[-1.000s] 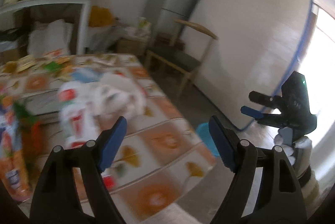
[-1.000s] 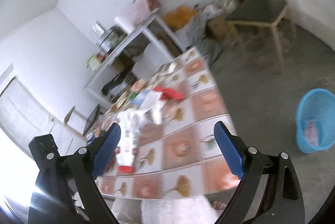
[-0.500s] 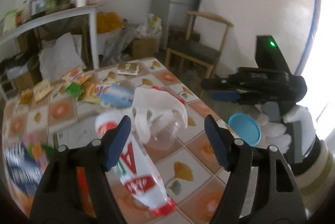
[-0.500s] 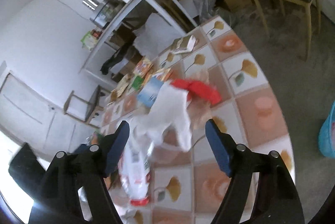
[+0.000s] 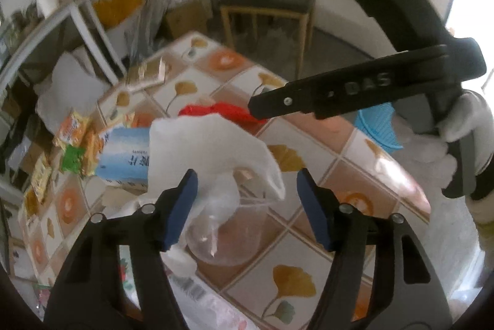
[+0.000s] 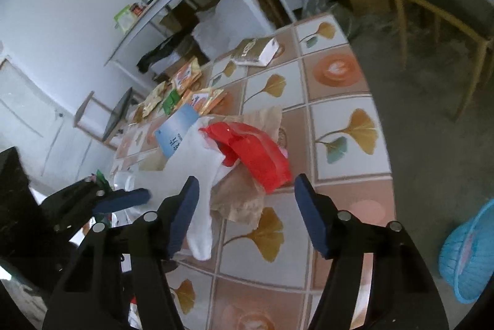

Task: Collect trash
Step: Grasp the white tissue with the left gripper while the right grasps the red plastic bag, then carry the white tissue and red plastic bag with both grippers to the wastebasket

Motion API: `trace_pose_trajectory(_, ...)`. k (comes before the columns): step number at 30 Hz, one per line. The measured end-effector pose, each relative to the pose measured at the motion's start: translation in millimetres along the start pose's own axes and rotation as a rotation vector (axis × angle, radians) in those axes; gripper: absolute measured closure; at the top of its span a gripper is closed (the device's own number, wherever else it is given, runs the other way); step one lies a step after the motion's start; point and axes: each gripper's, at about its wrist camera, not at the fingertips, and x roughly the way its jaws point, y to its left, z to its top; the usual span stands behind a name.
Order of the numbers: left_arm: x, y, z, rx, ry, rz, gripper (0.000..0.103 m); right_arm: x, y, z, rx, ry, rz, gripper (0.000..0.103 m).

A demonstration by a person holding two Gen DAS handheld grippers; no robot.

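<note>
We have swung both tools down over the littered table (image 6: pixel 339 83): left tool (image 5: pixel 245 200) wide above the white tissue (image 5: pixel 213 151), right tool (image 6: pixel 245 206) wide near the red bag (image 6: pixel 256 154). Nothing gripped yet; the blue basket (image 6: pixel 469 262) waits on the floor.

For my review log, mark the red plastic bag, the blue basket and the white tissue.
red plastic bag (image 6: pixel 259 154), right wrist view, middle of its crumpled top.
blue basket (image 6: pixel 472 262), right wrist view, woven side wall.
white tissue (image 5: pixel 210 151), left wrist view, flat centre.
</note>
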Motion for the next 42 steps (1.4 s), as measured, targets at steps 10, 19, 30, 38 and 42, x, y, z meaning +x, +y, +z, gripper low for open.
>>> trace_pose_trajectory(10, 14.5, 24.4, 4.4, -0.107, 0.082, 0.016, 0.08, 47.5, -30.9, 20.3, 0.136, 0.094, 0.113, 0.045)
trace_pose_trajectory(19, 4.7, 37.8, -3.2, -0.138, 0.057, 0.003, 0.098, 53.0, -32.3, 14.5, 0.16, 0.099, 0.116, 0.067)
trace_pose_trajectory(30, -41.1, 50.8, 0.5, -0.196, -0.096, -0.003, 0.099, 20.8, -35.8, 17.3, 0.207, 0.014, 0.174, 0.081)
trace_pose_trajectory(38, -82.6, 59.1, 5.7, -0.239, -0.21, 0.006, 0.099, -14.0, -31.4, 18.5, 0.216, -0.063, 0.221, 0.087)
trace_pose_trajectory(42, -101.4, 56.0, 7.5, -0.246, -0.258, -0.004, 0.099, -33.1, -26.3, 17.0, 0.209, -0.1, 0.238, 0.087)
